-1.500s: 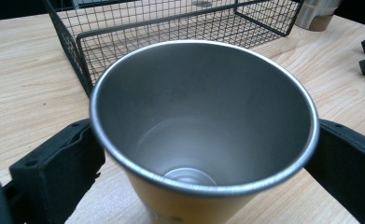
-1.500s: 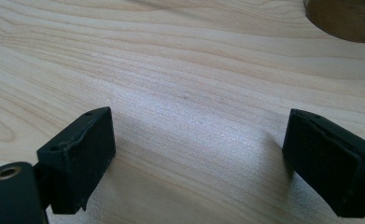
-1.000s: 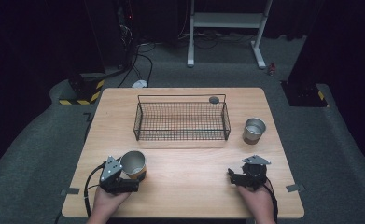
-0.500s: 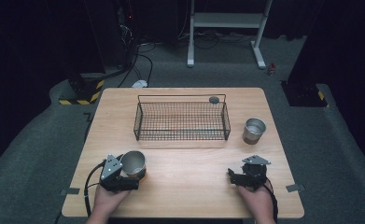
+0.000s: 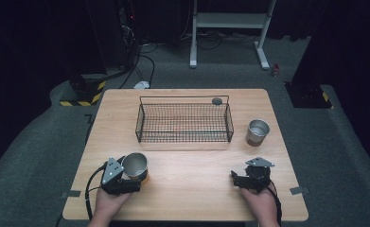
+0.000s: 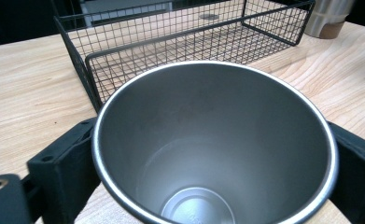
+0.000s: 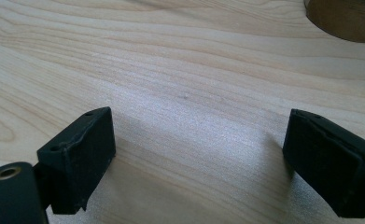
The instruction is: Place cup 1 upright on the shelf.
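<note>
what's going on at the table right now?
A person has a gripper in each hand. The left gripper has just been closing its jaws on a steel cup at the near edge of the table. The right gripper rests open. A wire basket and a second cup stand farther back.

A: The round steel cup (image 6: 213, 154) between the black pads looks like brushed metal: dull grey and satin inside, with a brighter polished rim.

B: And the black rectangular wire basket (image 5: 184, 122)?

A: Thin metal rods with a dark, matt coating, forming a fine mesh. The pale wooden table (image 7: 194, 65) is smooth, with a visible wavy grain and a soft sheen.

B: The second metal cup (image 5: 257, 132) near the basket?

A: Shiny silver inside, with a brownish band round its lower wall. The black jaw pads (image 7: 80, 156) look like matt rubber or plastic, slightly rough at the edges. The grey floor (image 5: 36, 156) looks like rough carpet.
</note>
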A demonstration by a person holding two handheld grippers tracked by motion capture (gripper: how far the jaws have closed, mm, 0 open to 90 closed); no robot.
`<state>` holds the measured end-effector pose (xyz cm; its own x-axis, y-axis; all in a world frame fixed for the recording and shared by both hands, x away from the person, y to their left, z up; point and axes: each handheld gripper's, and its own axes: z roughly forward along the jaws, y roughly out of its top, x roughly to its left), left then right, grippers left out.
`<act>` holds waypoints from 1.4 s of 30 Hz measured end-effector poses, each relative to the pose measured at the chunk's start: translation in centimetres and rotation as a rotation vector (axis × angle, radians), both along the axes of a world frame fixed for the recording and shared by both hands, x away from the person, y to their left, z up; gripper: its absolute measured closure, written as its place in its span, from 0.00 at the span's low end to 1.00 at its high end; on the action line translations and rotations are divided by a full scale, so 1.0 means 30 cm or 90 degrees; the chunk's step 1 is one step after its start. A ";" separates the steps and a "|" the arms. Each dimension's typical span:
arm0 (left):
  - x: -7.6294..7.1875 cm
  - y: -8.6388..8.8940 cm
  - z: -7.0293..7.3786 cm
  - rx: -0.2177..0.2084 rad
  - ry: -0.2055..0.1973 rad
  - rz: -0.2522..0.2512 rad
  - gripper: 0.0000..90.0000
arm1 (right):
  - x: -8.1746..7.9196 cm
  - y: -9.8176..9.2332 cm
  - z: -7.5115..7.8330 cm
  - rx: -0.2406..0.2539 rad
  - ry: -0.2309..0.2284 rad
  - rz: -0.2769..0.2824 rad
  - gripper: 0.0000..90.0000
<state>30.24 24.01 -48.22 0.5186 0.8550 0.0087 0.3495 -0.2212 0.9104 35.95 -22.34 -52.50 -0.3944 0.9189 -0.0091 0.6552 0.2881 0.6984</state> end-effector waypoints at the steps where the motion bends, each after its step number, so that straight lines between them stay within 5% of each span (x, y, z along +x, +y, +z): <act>1: 0.001 0.000 -0.002 -0.001 0.003 0.000 0.08 | 0.000 0.000 0.000 0.000 0.000 0.000 0.10; 42: -0.022 0.015 0.012 -0.024 -0.027 0.007 0.15 | 0.001 0.000 0.000 -0.001 0.000 0.001 0.10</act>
<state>29.57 24.47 -47.87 0.5092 0.8606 -0.0015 0.3122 -0.1831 0.9322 35.99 -22.35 -52.50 -0.3953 0.9185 -0.0100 0.6547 0.2893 0.6984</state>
